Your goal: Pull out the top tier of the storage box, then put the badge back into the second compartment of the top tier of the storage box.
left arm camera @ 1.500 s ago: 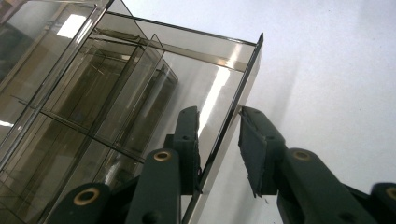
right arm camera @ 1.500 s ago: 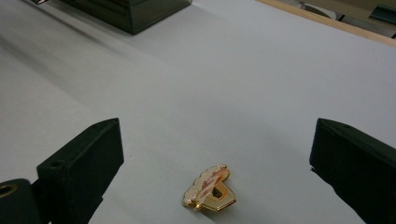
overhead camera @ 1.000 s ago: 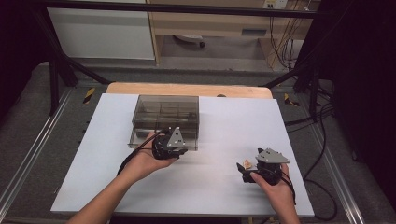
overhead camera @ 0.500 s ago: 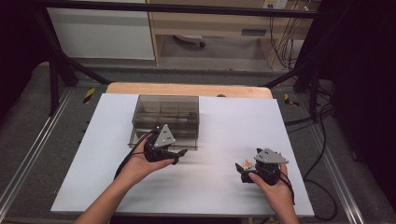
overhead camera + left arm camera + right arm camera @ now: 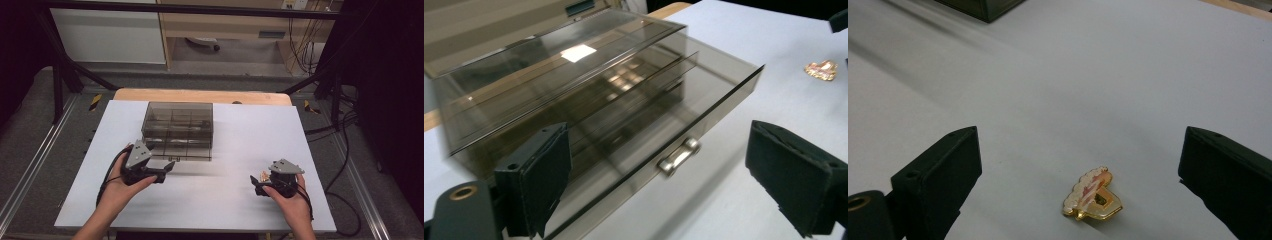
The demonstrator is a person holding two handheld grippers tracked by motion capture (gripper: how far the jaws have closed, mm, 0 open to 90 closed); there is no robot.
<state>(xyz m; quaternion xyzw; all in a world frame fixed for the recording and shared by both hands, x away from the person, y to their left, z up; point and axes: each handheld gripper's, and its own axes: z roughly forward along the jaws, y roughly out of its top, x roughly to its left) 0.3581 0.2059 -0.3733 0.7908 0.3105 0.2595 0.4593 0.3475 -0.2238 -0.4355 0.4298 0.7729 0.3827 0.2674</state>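
**Drawer box pulled open, small pin lying loose on the white surface**

The white surface [image 5: 225, 200] carries everything, largest first: a smoky see-through drawer box [image 5: 178, 129] stands toward its far left-middle, and in the left gripper view its bottom drawer [image 5: 659, 125] juts out from the body, its small metal handle [image 5: 679, 156] facing the camera.

The left gripper [image 5: 167, 169] sits just in front of the box, held in the person's left hand [image 5: 117, 187]. Its fingers [image 5: 536, 175] have just been opening and now stand wide, the handle in the gap between them but touched by neither pad.

The right gripper [image 5: 256, 187] rests near the surface's front right, well apart from the box, its fingers [image 5: 943, 175] also spread wide.

Between them, untouched, lies a small gold-and-pink pin [image 5: 1093, 196], flat on the surface.
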